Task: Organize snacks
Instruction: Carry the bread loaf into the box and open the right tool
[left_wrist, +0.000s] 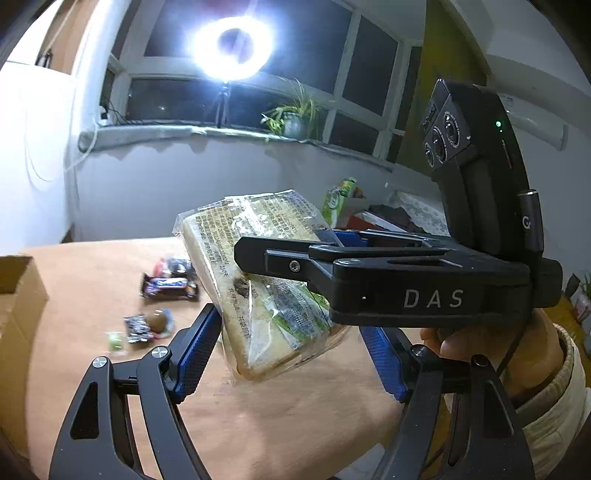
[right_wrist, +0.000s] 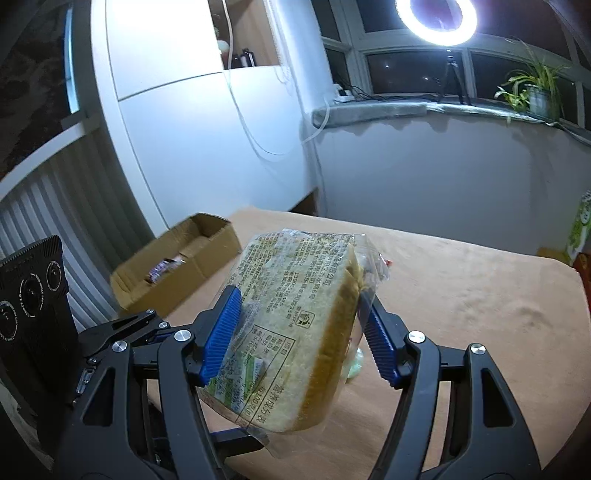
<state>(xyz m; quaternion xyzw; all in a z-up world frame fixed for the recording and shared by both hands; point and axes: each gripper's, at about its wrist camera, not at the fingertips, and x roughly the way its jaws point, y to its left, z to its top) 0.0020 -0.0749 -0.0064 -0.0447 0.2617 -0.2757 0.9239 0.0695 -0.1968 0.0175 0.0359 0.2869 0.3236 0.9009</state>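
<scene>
You had one bread pack (right_wrist: 295, 317) up in the air, over the table (right_wrist: 461, 295). It was tilted and touched nothing below it.

Your right gripper (right_wrist: 299, 299) had hold of it. Its two blue pads (right_wrist: 221, 332) pressed on the two sides of the pack.

The pack also sat between the two pads of your left gripper (left_wrist: 288, 317). One pad (left_wrist: 201, 350) touched the edge of the pack. I cannot tell if that gripper squeezed the pack or stayed loose. Your two grippers crossed each other at the pack.

Your right hand (left_wrist: 480, 347) was around the right gripper's handle.

On the table, well apart from the pack, lay about five small snacks (left_wrist: 170, 288). They were blurry, so the count is not sure.

One open box (right_wrist: 218, 247) stood at the far left edge of the table. A few snacks lay inside it.

One green carton (left_wrist: 338, 203) stood at the far right.

By the window behind were one ring light (left_wrist: 232, 48) and one plant (left_wrist: 295, 118) in a pot.
</scene>
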